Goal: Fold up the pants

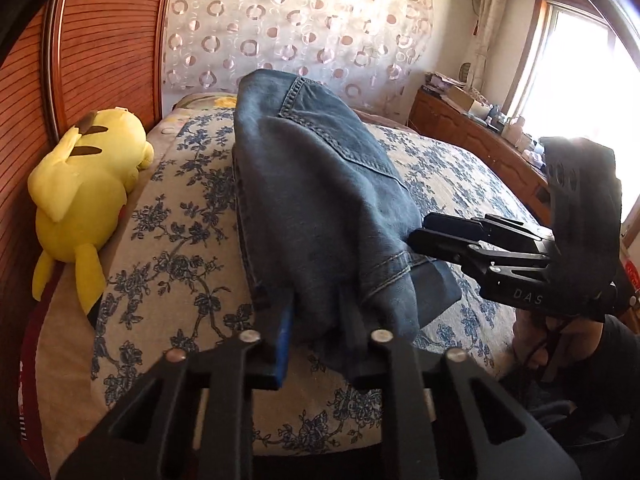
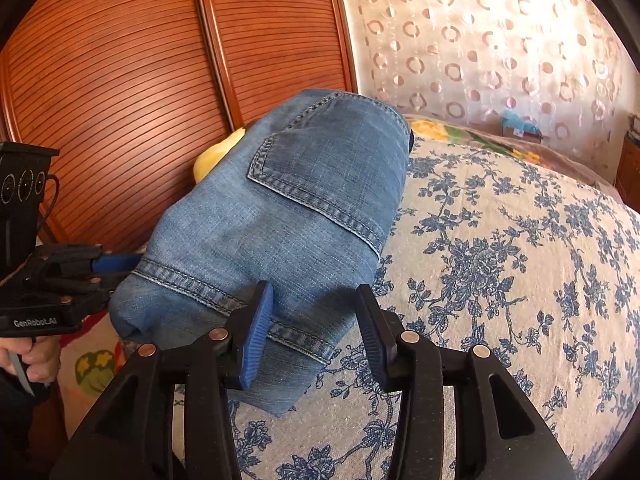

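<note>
Denim pants, folded into a compact bundle with a back pocket facing up, lie on the bed over its blue floral cover. Your left tongs pinch the near end of the bundle, cloth bunched between the fingers. Your right tongs stand spread, straddling the hemmed near corner without clamping it. A yellow plush toy lies at the bed's left edge, against the slatted wooden wardrobe.

Pants: blue denim, pale stitching. Bedspread: cream, blue floral print. Plush toy: yellow, dark stripes. Wardrobe doors: reddish-brown, ribbed.
</note>
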A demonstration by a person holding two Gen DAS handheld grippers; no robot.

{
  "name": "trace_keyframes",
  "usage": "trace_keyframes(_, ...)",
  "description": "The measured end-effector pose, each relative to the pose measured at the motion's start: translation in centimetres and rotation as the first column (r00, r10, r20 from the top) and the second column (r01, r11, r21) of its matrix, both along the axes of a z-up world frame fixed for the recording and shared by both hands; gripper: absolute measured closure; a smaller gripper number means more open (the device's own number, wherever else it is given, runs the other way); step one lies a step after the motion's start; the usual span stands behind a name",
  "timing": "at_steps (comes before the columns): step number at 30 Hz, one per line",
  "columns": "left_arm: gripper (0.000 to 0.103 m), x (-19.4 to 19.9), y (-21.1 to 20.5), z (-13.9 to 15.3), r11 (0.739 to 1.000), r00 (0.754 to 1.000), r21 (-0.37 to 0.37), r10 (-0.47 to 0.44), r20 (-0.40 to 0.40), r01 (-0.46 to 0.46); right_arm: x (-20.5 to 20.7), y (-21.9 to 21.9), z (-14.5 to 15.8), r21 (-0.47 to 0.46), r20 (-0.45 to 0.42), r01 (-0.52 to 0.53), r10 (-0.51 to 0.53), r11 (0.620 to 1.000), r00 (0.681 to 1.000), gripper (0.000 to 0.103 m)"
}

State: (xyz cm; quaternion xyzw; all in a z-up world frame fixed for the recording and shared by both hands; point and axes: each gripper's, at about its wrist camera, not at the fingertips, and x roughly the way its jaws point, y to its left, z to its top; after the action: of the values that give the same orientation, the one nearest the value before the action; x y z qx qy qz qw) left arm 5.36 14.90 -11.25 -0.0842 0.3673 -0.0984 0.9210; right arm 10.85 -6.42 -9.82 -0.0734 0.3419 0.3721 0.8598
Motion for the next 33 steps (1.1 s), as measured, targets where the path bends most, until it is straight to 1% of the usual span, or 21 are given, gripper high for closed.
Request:
trace_keyframes(2,0.096,-0.4,0.3,0.5,1.0,1.0,-0.013,-0.008,0.014,0.008,-0.1,0.1,-0.1,-0.008,0.009,0.0,0.0,1.0,1.0,0.059)
trace_keyframes(4,0.098,-0.8,0.7,1.1,1.0,1.0,-0.024,-0.008,0.028,0.009,-0.1,0.1,-0.3,-0.006,0.001,-0.004,0.004,1.0,1.0,0.057)
trace_keyframes(7,0.099,-1.2,1.6,1.7,1.0,0.999,-0.018,0.005,0.042,-0.004,0.1,-0.1,-0.3,0.007,-0.013,-0.013,0.013,1.0,1.0,0.056)
trace_keyframes(9,0.099,-1.2,2.9,1.6,0.998,0.999,-0.057,0.028,0.039,-0.025,0.1,0.0,-0.4,0.0,-0.008,-0.008,0.008,1.0,1.0,0.055)
trace_keyframes(12,0.099,-1.0,3.7,0.8,0.997,0.999,-0.057,0.046,0.018,-0.045,0.3,-0.2,-0.4,0.005,-0.015,-0.009,0.009,1.0,1.0,0.055)
trace_keyframes(13,0.099,-0.9,3.6,0.4,0.998,0.999,-0.043,0.042,0.006,-0.042,0.3,-0.2,-0.5,0.003,-0.017,-0.008,0.008,1.0,1.0,0.055)
trace_keyframes(14,0.097,-0.8,3.5,0.2,0.999,0.999,-0.03,0.041,0.003,-0.041,0.3,-0.1,-0.5,0.0,-0.016,-0.007,0.007,1.0,1.0,0.055)
trace_keyframes(16,0.094,-0.7,3.6,0.0,0.998,0.999,-0.034,0.046,-0.005,-0.046,0.2,0.0,-0.4,-0.005,-0.01,-0.009,0.009,1.0,1.0,0.055)
trace_keyframes(18,0.088,-0.8,3.7,0.4,0.998,0.998,-0.026,0.057,0.004,-0.056,0.2,0.0,-0.5,-0.008,-0.007,-0.007,0.007,1.0,1.0,0.055)
trace_keyframes(19,0.087,-0.8,3.7,0.6,0.998,0.998,-0.019,0.063,0.008,-0.062,0.2,0.0,-0.5,-0.006,-0.009,-0.006,0.006,1.0,1.0,0.055)
trace_keyframes(21,0.082,-0.9,3.6,1.4,0.998,0.997,0.004,0.07,0.022,-0.07,0.3,-0.1,-0.5,-0.003,-0.014,-0.002,0.002,1.0,1.0,0.055)
trace_keyframes(23,0.078,-0.8,3.5,2.3,0.995,0.996,0.046,0.081,0.041,-0.083,0.4,-0.2,-0.5,0.001,-0.014,0.002,-0.002,1.0,1.0,0.055)
trace_keyframes(26,0.074,-0.5,3.1,3.8,0.994,0.994,0.073,0.081,0.072,-0.086,0.3,-0.2,-0.5,-0.001,-0.011,0.0,0.0,1.0,1.0,0.056)
trace_keyframes(29,0.074,0.2,2.1,5.1,0.996,0.993,0.068,0.055,0.102,-0.062,0.3,-0.2,-0.4,0.001,-0.012,-0.002,0.002,1.0,1.0,0.055)
trace_keyframes(31,0.074,0.6,1.0,5.5,0.997,0.993,0.069,0.022,0.118,-0.03,0.3,-0.2,-0.4,0.002,-0.013,0.0,0.0,1.0,1.0,0.055)
trace_keyframes(33,0.074,1.3,-0.4,5.4,0.996,0.993,0.09,-0.004,0.116,-0.006,0.3,-0.2,-0.4,0.006,-0.013,0.001,-0.001,1.0,1.0,0.056)
